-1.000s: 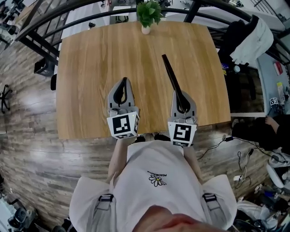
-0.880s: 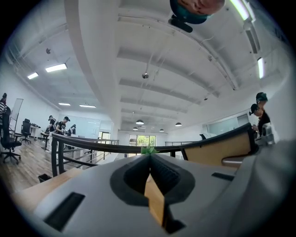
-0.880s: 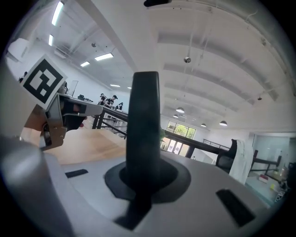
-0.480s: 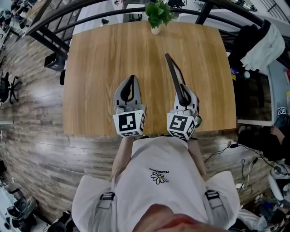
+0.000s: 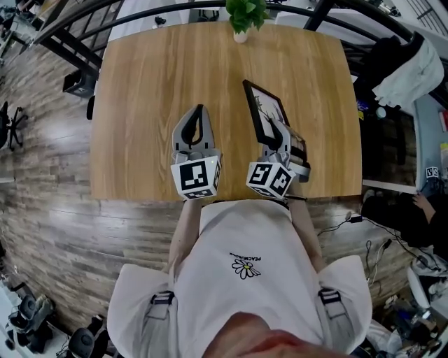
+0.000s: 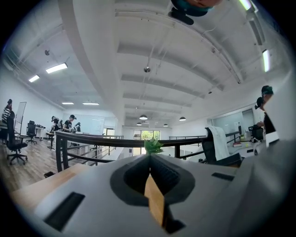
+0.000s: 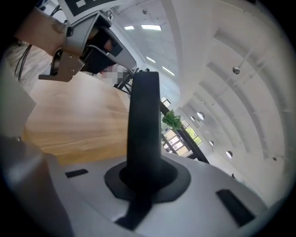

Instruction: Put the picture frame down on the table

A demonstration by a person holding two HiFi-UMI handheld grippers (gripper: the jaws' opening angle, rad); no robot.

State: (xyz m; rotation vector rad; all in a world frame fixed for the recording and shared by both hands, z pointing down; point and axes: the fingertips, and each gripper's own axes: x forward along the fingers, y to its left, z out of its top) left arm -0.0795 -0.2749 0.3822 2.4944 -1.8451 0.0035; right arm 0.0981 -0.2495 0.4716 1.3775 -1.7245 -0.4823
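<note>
The picture frame [image 5: 269, 106] is black-edged with a pale drawing on its face. It stands tilted over the right middle of the wooden table [image 5: 147, 91], leaning so its face shows. My right gripper [image 5: 278, 134] is shut on the frame's near end. In the right gripper view the frame [image 7: 144, 115] rises as a dark strip out of the right gripper [image 7: 142, 172]. My left gripper [image 5: 199, 113] hovers beside it to the left, shut with nothing held. In its own view the left gripper [image 6: 150, 161] has its jaws together, with only a sliver of table behind.
A small potted plant [image 5: 245, 14] stands at the table's far edge. A black railing [image 5: 77, 35] runs behind the table. A chair draped with a white garment [image 5: 413, 63] is at the right. The near table edge [image 5: 140, 197] lies just under the grippers.
The right gripper has rolled and the frame, edge-on before, now leans over and shows its face. The left gripper has barely moved.
</note>
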